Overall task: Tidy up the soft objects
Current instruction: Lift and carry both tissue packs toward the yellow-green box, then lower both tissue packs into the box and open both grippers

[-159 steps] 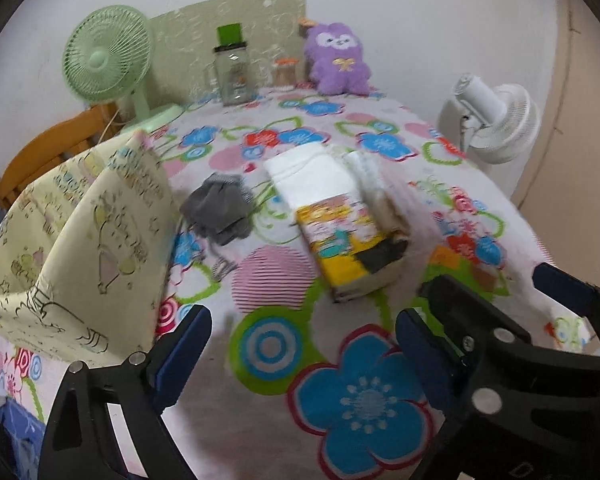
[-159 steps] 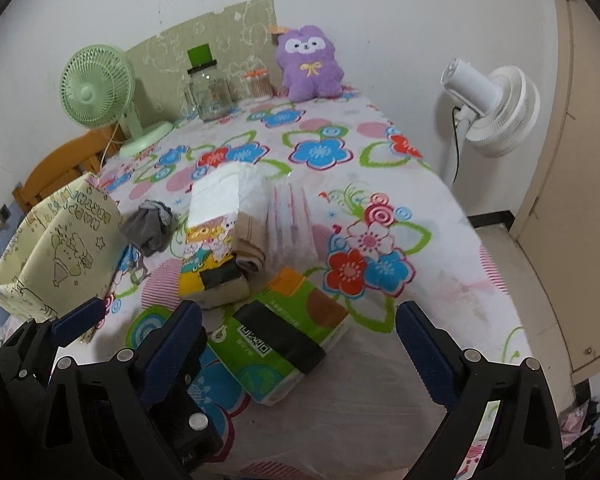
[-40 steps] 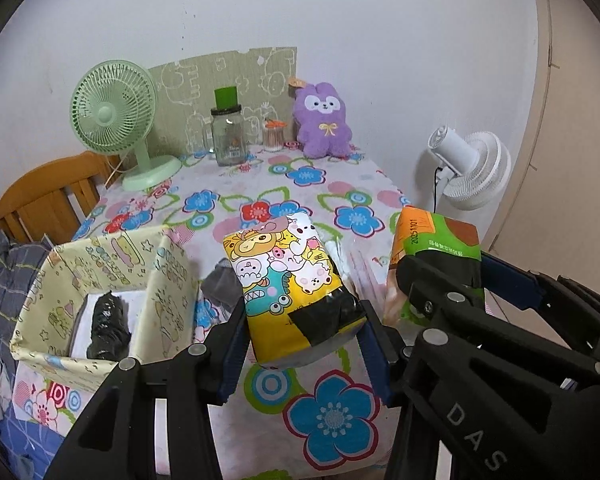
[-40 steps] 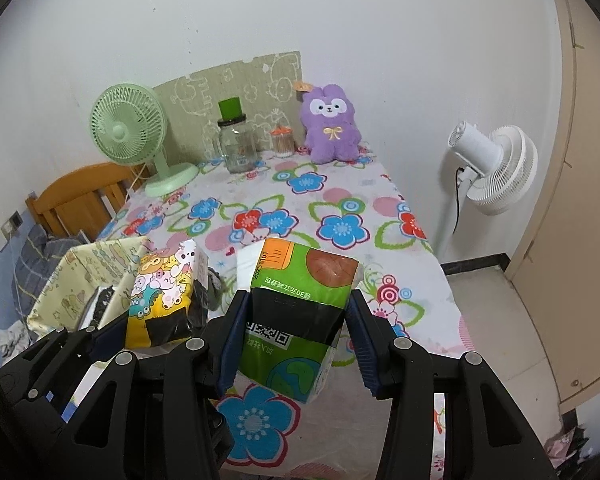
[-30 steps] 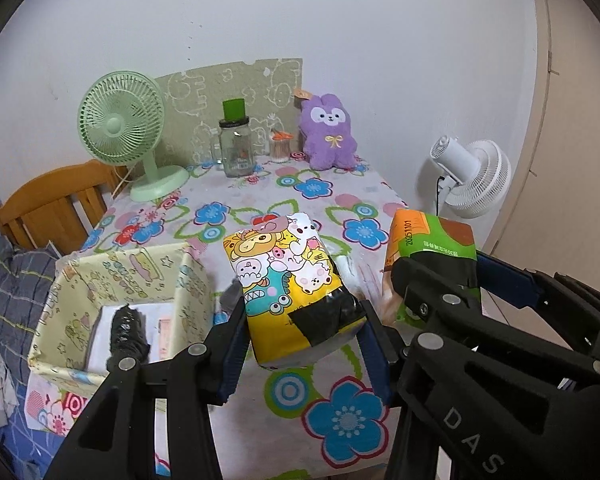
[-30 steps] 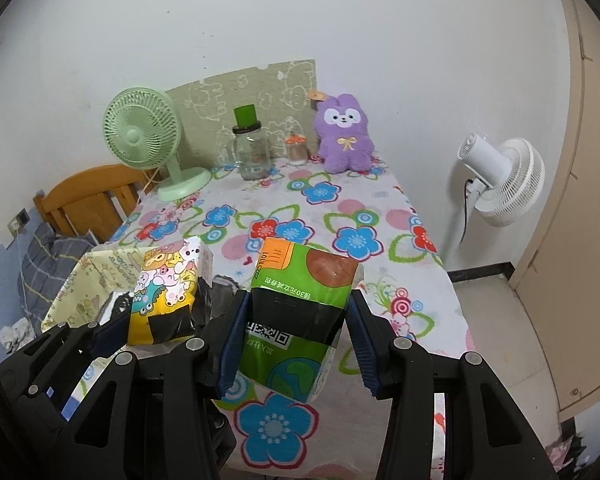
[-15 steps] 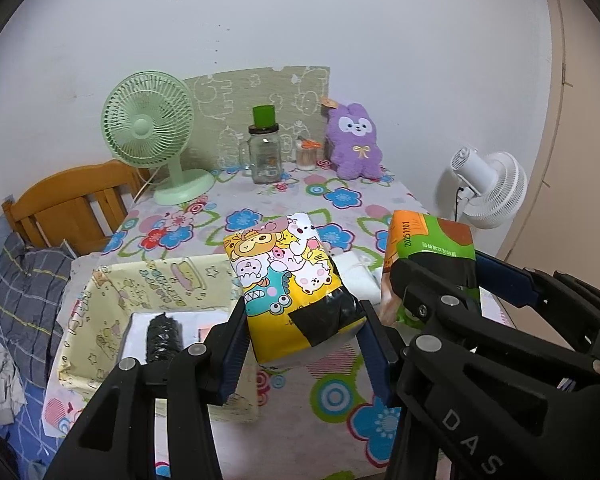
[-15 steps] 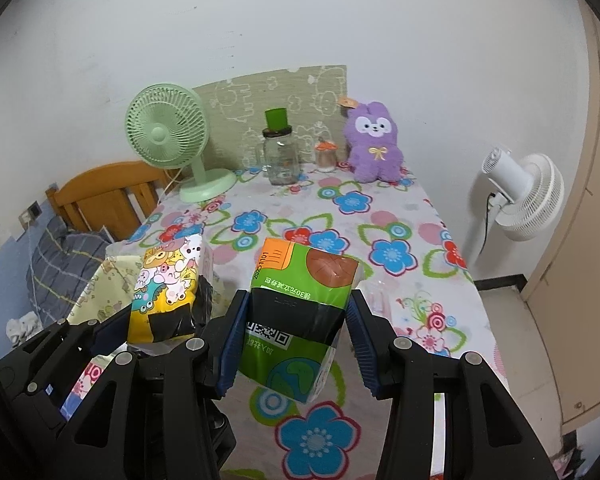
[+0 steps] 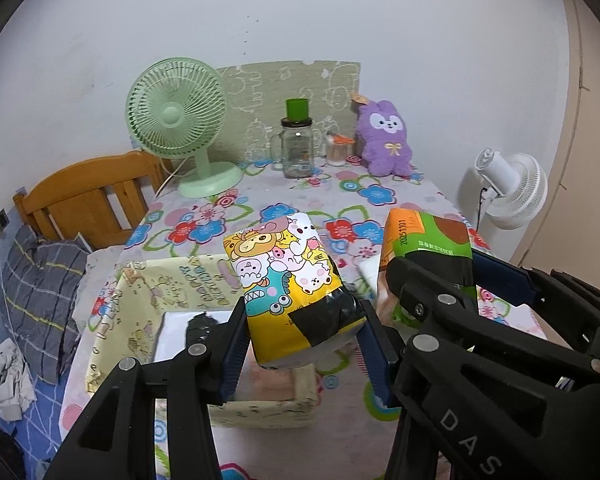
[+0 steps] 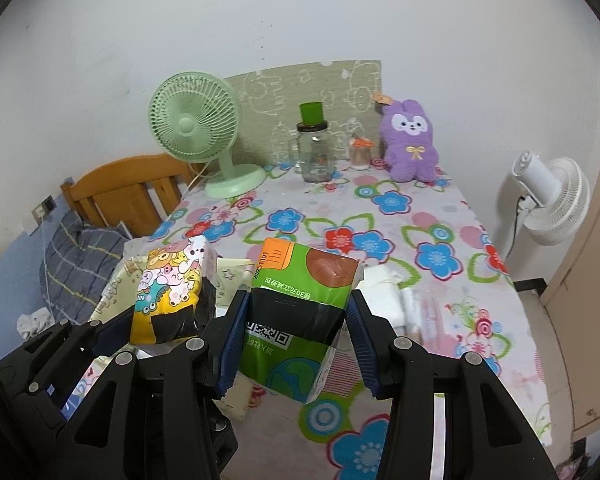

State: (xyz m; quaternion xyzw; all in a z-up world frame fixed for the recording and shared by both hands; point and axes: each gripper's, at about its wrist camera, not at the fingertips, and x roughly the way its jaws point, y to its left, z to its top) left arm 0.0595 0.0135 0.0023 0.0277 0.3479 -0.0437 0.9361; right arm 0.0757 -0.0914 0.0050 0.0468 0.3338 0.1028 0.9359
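Note:
My left gripper [image 9: 306, 334] is shut on a yellow cartoon-print tissue pack [image 9: 288, 280], held in the air above a pale yellow fabric storage box [image 9: 152, 280]. A black soft item [image 9: 198, 326] and a white layer lie inside the box. My right gripper [image 10: 296, 336] is shut on a green and orange tissue pack [image 10: 300, 296], raised beside the left one. The green pack [image 9: 428, 240] shows at the right of the left wrist view, and the cartoon pack [image 10: 168, 292] at the left of the right wrist view. White folded packs [image 10: 384, 288] lie on the flowered tablecloth [image 10: 420, 232].
At the table's far end stand a green desk fan [image 9: 176, 120], a glass jar with a green lid [image 9: 298, 144], a small jar [image 9: 338, 148] and a purple plush bunny [image 9: 388, 136]. A wooden chair [image 9: 84, 200] and a plaid pillow [image 9: 40, 292] are left; a white fan [image 9: 512, 188] right.
Both grippers, each still holding its pack, have shifted left across the table. The yellow box has come under the left gripper's pack, and the far fan and jar sit more central.

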